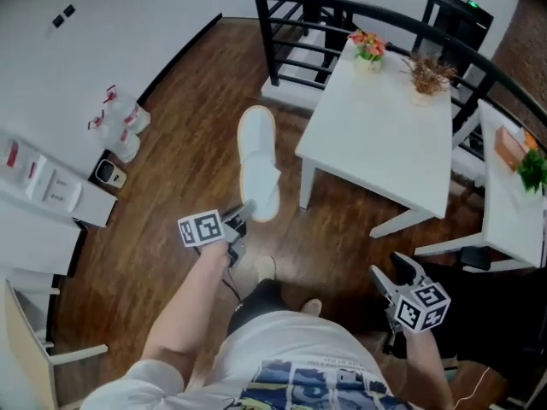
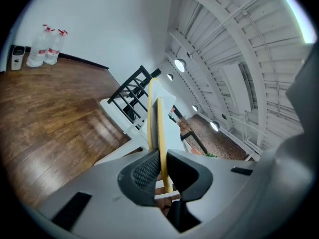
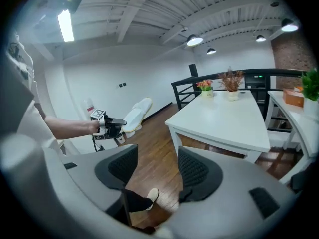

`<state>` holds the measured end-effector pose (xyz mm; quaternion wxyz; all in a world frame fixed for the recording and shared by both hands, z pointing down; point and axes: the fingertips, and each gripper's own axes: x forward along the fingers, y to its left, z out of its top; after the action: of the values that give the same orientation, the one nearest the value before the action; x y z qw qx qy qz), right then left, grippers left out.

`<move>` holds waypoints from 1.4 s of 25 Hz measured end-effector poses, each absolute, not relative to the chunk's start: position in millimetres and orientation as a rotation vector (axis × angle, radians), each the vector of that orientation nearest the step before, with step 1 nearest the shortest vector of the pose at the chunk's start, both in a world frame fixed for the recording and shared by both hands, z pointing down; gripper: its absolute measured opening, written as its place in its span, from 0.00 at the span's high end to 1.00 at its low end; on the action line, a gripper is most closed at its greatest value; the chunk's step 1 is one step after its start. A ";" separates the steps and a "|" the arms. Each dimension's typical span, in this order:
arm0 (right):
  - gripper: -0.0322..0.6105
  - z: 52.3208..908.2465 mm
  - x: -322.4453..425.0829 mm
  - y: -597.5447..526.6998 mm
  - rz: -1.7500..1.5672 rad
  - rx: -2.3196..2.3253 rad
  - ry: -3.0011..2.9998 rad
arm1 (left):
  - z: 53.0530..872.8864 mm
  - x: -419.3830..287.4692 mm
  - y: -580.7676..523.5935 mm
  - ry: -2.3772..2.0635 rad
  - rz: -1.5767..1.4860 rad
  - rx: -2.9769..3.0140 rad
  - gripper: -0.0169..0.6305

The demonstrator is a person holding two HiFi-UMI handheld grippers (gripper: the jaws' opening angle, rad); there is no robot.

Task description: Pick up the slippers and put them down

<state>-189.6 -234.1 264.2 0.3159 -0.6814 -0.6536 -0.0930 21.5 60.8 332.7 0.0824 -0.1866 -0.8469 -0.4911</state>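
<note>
Bright, even indoor light fills every view. Round ceiling lamps (image 3: 194,40) glow above the white table (image 3: 224,118), and a strip light (image 3: 65,24) glares far to its left. A pale sheen lies on the wood floor (image 2: 94,126) beside the table, with soft shadow under it. Both gripper views bow straight lines and darken at the corners; the right gripper (image 3: 158,169) looms blurred.

The slipper (image 1: 256,165) looks like soft white cloth, matt, with a thin pale-yellow sole edge. Left of the desk (image 1: 385,135), the floor (image 1: 184,156) is dark wood planking with a glossy sheen. The desk itself is smooth, white and matt. Behind it, the railing (image 1: 286,24) looks like black painted metal. The left gripper (image 2: 160,166) has a grey matt plastic shell and a dark, finely gridded lining on its jaws.
</note>
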 end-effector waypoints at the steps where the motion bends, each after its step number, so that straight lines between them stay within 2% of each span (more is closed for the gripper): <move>1: 0.55 272.8 -181.0 -216.1 -0.274 -1.798 -1.691 | 345.6 31.0 73.5 -2.519 -1.478 -0.565 0.92; 12: 0.55 374.7 -80.5 -12.2 -0.432 -1.793 -1.422 | 531.0 86.3 201.0 -2.332 -1.555 -0.541 0.92; 20: 0.55 509.7 -51.5 68.6 -0.486 -1.741 -1.362 | 749.0 82.6 251.7 -2.164 -1.582 -0.373 0.92; 27: 0.55 675.9 -48.1 67.2 -0.535 -1.724 -1.286 | 971.2 65.7 249.5 -2.067 -1.595 -0.362 0.92; 35: 0.56 845.9 -71.0 17.0 -0.559 -1.599 -1.299 | 1234.5 88.7 246.6 -1.926 -1.611 -0.499 0.92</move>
<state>-71.0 17.0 845.9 0.4825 -0.6560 -0.5332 -0.2293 88.7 246.6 1234.5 0.2867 -0.1867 -0.7208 -0.6028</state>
